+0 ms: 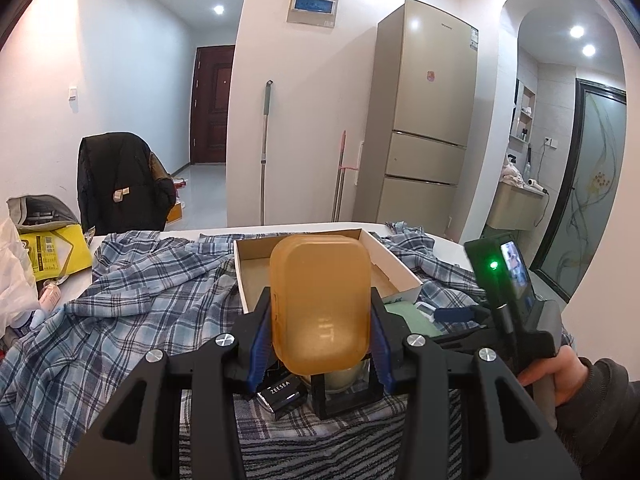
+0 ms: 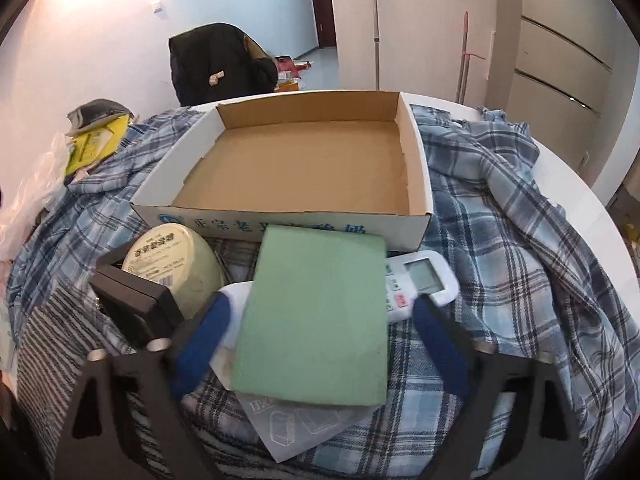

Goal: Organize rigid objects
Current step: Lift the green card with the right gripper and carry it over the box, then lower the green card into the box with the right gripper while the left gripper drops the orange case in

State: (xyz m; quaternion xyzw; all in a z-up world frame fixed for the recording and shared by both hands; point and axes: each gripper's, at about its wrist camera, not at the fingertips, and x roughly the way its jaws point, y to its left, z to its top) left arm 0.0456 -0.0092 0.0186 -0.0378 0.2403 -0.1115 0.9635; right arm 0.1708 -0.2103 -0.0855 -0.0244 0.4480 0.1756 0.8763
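My left gripper (image 1: 320, 320) is shut on an amber translucent plastic case (image 1: 319, 304) and holds it upright above the table, in front of the open cardboard box (image 1: 248, 276). Under it lie a black ZEESEA box (image 1: 282, 394) and a cream round tin (image 1: 340, 376). My right gripper (image 2: 320, 320) is open, its blue fingers on either side of a green flat box (image 2: 316, 320) without touching it. The cardboard box (image 2: 280, 224) stands empty just beyond. The cream tin (image 2: 172, 264), a black box (image 2: 132, 300) and a white remote (image 2: 420, 280) lie around the green box.
A plaid blue shirt (image 2: 500, 220) and a striped cloth (image 2: 52, 320) cover the round white table (image 2: 568, 184). A yellow bag (image 1: 56, 252) and a plastic bag (image 1: 12, 280) sit at the left. A chair with a black jacket (image 1: 120, 184) and a fridge (image 1: 424, 120) stand beyond.
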